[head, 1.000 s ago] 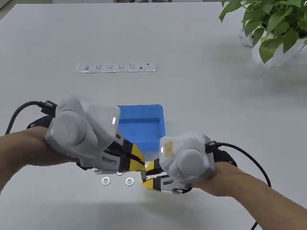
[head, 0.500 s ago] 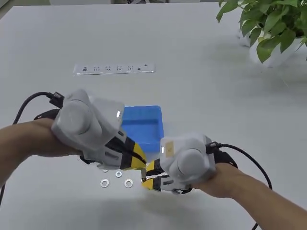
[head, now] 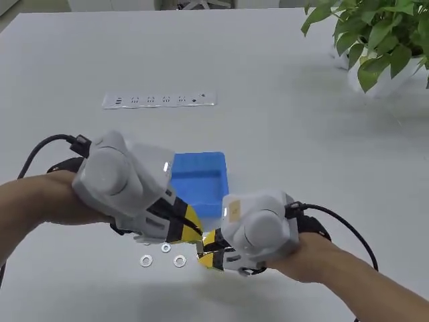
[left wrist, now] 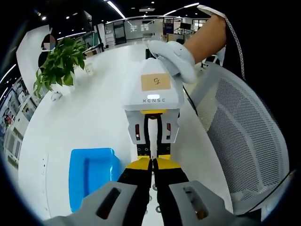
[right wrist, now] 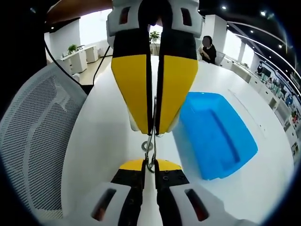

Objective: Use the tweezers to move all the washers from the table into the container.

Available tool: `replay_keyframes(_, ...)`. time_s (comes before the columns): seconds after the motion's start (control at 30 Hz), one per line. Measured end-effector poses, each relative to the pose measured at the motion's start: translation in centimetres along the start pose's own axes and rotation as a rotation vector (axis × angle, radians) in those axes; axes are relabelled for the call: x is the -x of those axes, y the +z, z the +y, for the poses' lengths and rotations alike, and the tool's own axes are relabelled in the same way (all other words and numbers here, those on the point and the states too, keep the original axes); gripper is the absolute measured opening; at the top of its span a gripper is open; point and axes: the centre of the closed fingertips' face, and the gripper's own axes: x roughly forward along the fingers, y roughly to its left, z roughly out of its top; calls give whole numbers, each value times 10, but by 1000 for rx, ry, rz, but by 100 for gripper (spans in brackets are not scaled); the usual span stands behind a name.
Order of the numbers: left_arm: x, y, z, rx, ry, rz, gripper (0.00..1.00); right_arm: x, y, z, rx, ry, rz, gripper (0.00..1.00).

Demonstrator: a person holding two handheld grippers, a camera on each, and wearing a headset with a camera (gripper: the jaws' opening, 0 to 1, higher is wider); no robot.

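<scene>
1. The three small silvery flat ring washers [head: 165, 248] are thin metal discs with a round hole, all alike.
2. All three lie on the pale grey table [head: 288, 127] just off the near edge of the shallow blue rectangular plastic container [head: 198, 176]. One lies closest to it, with two more [head: 146, 260] [head: 179, 261] a little farther out.
3. No washer shows inside the container.
4. There is one pair of thin silvery metal tweezers [right wrist: 150, 139], a slim strip running between the two grippers' tips, beside the container's near corner.
5. The left gripper [head: 193, 227] has its yellow pads pressed together on the tweezers.
6. The right gripper [head: 206, 245] faces it tip to tip, and its jaws are likewise drawn together on the strip's other end.
7. Beyond the container's far side lies one white power strip [head: 159, 100]. One green potted plant [head: 375, 33] stands well off past its far right.
</scene>
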Motion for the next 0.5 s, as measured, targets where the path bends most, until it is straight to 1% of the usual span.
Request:
replay_keyframes(0.07, 0, 0, 0, -19, -1, 13, 6, 0, 0, 0, 0, -2, 3, 9)
replay_keyframes(0.2, 0, -2, 0, -26, -4, 25, 6, 1, -1, 0, 8, -4, 18, 9)
replay_keyframes(0.5, 8, 4, 1, -37, 3, 26, 6, 7, 6, -1, -6, -6, 10, 9)
